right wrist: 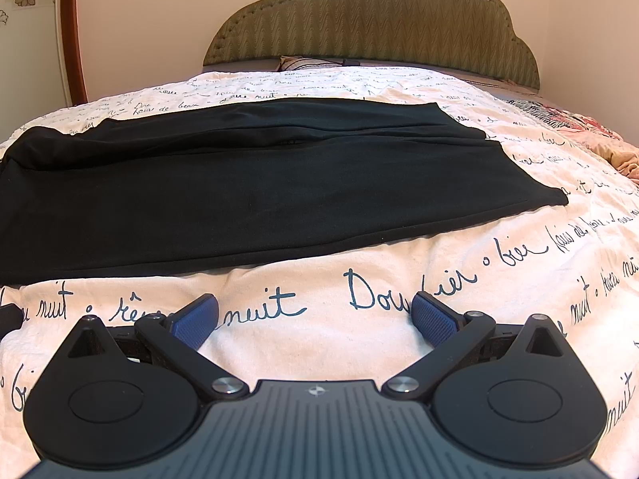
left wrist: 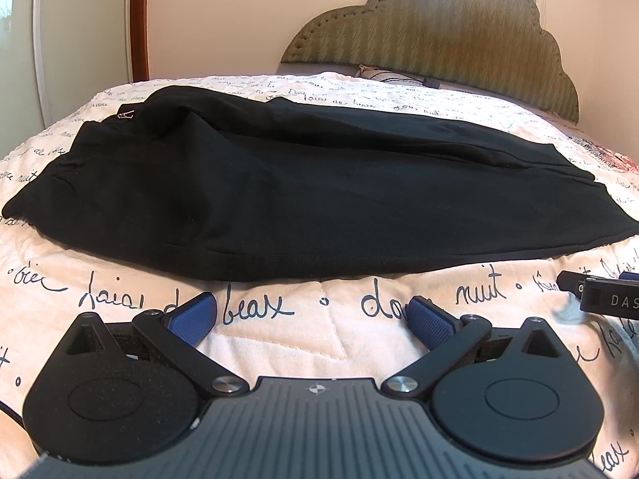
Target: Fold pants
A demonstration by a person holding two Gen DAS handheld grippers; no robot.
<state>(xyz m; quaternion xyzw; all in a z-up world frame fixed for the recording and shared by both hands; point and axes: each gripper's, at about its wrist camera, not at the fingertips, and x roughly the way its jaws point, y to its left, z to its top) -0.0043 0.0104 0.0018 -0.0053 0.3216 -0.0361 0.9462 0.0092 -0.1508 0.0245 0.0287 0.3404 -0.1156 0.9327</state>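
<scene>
Black pants [left wrist: 303, 183] lie flat across the bed, one leg over the other, waist at the left and leg ends at the right; they also show in the right wrist view [right wrist: 259, 183]. My left gripper [left wrist: 311, 315] is open and empty, resting just short of the pants' near edge. My right gripper [right wrist: 315, 315] is open and empty, a little short of the near edge by the leg ends. The right gripper's side [left wrist: 607, 295] shows at the right edge of the left wrist view.
The bed has a white quilt [right wrist: 359, 319] with dark handwritten script. A padded olive headboard [right wrist: 375, 20] stands at the far end. A pillow and a cable [left wrist: 399, 76] lie by the headboard. Patterned bedding [right wrist: 591, 131] is bunched at the far right.
</scene>
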